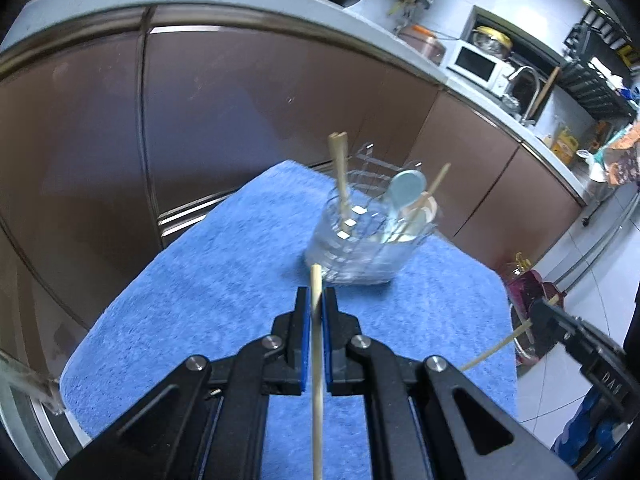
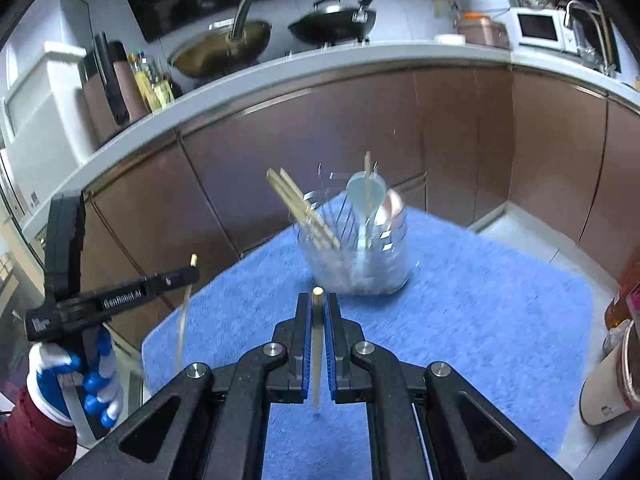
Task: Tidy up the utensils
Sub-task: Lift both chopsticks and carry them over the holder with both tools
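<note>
A clear plastic utensil holder (image 1: 360,252) (image 2: 360,268) stands on a blue towel (image 1: 200,300) (image 2: 480,320). In it are a pair of wooden chopsticks (image 1: 339,168) (image 2: 298,206), a light blue spoon (image 1: 406,190) (image 2: 366,194) and one more chopstick. My left gripper (image 1: 317,300) (image 2: 192,274) is shut on a single chopstick (image 1: 317,400) (image 2: 182,320), above the towel and short of the holder. My right gripper (image 2: 318,304) (image 1: 546,310) is shut on another chopstick (image 2: 317,352) (image 1: 496,346), also in front of the holder.
Brown cabinet doors (image 1: 240,112) and a grey countertop (image 2: 240,80) rise behind the towel. Woks (image 2: 332,20), a microwave (image 1: 476,62) and a tap sit on the counter. A cup (image 2: 608,380) stands at the towel's right edge. A gloved hand (image 2: 80,380) holds the left gripper.
</note>
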`<state>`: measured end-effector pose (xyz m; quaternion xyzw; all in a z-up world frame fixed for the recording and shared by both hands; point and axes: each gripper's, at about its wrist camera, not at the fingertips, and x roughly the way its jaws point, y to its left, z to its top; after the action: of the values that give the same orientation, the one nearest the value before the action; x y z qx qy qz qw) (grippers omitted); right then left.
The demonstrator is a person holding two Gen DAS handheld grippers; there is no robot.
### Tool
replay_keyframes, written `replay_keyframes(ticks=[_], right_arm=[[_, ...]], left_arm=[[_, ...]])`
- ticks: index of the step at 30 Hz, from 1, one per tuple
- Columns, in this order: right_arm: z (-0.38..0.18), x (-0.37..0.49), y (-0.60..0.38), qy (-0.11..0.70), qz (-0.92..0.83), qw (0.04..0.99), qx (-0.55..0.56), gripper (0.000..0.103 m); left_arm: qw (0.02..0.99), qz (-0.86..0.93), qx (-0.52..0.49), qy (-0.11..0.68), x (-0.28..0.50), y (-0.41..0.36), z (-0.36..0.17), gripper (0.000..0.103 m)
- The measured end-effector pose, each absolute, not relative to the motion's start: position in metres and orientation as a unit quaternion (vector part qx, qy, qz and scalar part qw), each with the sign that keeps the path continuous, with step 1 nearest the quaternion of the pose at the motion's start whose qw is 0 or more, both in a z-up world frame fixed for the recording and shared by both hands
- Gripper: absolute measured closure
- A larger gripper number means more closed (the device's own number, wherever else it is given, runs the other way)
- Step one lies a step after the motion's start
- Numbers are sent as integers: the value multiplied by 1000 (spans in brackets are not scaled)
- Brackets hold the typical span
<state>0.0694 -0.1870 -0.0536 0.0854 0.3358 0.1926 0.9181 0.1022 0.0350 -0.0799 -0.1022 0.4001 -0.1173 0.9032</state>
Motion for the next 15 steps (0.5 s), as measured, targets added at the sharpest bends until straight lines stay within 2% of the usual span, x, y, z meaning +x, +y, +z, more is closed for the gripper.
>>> replay_keyframes(ticks=[15], right_arm=[[32,95,-209,218,197,952,87,97]], left_arm=[[961,-139,-122,205,142,-4,36,98]])
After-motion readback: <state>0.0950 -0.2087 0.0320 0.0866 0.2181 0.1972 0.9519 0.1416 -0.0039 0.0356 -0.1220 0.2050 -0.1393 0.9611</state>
